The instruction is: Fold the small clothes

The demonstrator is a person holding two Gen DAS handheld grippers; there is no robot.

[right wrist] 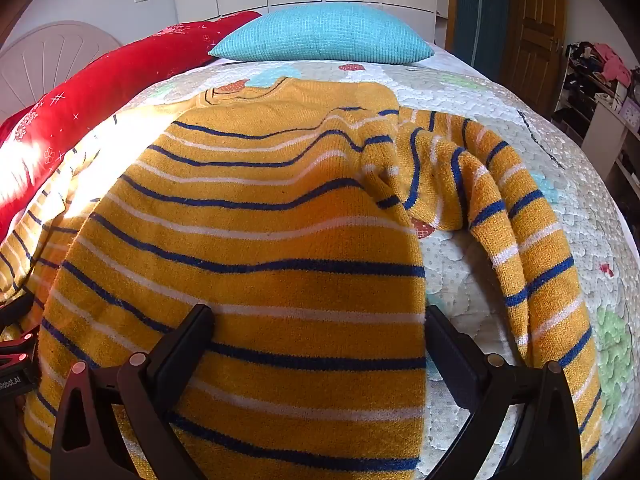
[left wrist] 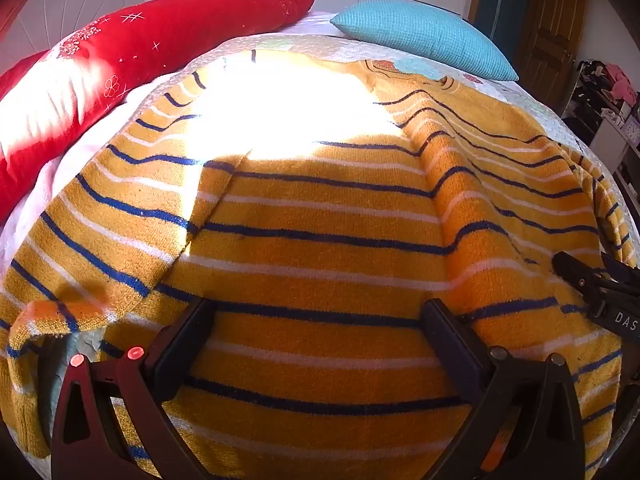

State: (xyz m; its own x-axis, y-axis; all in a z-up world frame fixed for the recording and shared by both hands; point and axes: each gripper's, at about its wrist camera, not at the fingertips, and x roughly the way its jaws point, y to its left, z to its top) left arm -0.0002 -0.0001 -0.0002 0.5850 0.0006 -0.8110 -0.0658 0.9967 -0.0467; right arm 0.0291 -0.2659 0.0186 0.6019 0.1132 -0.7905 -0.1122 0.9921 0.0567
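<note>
A mustard-yellow sweater (left wrist: 320, 216) with blue and white stripes lies spread on the bed, collar at the far end. My left gripper (left wrist: 320, 312) is open and hovers over the sweater's lower body, holding nothing. My right gripper (right wrist: 318, 318) is open over the sweater's (right wrist: 256, 248) right side edge; its left finger is over the knit and its right finger (right wrist: 452, 356) is over the quilt. The right sleeve (right wrist: 520, 240) lies bent beside the body on the quilt. The right gripper's tip also shows in the left wrist view (left wrist: 596, 284).
The bed has a white patterned quilt (right wrist: 540, 152). A red pillow (left wrist: 132, 68) lies along the far left and a turquoise cushion (right wrist: 324, 34) at the far end. Strong sunlight washes out the sweater's upper left. Shelves with clutter (right wrist: 600, 80) stand to the right.
</note>
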